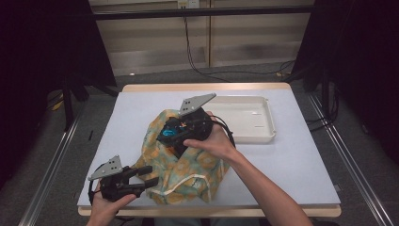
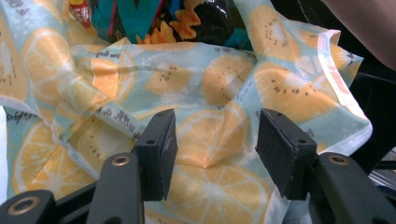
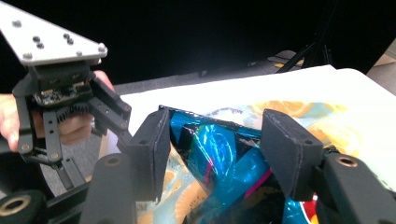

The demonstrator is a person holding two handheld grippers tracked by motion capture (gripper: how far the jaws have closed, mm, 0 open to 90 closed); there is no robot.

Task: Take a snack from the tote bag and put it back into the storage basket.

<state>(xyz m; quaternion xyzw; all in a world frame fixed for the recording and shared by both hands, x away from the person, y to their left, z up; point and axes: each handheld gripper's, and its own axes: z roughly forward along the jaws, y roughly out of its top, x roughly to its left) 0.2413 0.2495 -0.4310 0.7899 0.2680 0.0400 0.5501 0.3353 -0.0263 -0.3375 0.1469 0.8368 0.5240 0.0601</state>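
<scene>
Between the two grippers, mid-bench [image 1: 291,155], lies a fruit-print bag [image 1: 188,165], crumpled, mouth toward the right gripper [image 1: 181,136]. That gripper hangs over the mouth, released; a shiny blue packet [image 3: 219,163] stands between its jaws, pads apparently clear of it. The left gripper [image 1: 143,177], also released, faces the bag's near fold, cloth between its jaws but unpinched. Step judged: loading or emptying the bag. Next: left clamps the cloth, right grips the packet. The packet's long axis runs into the bag. A white tray [image 1: 263,136] lies beyond.
</scene>
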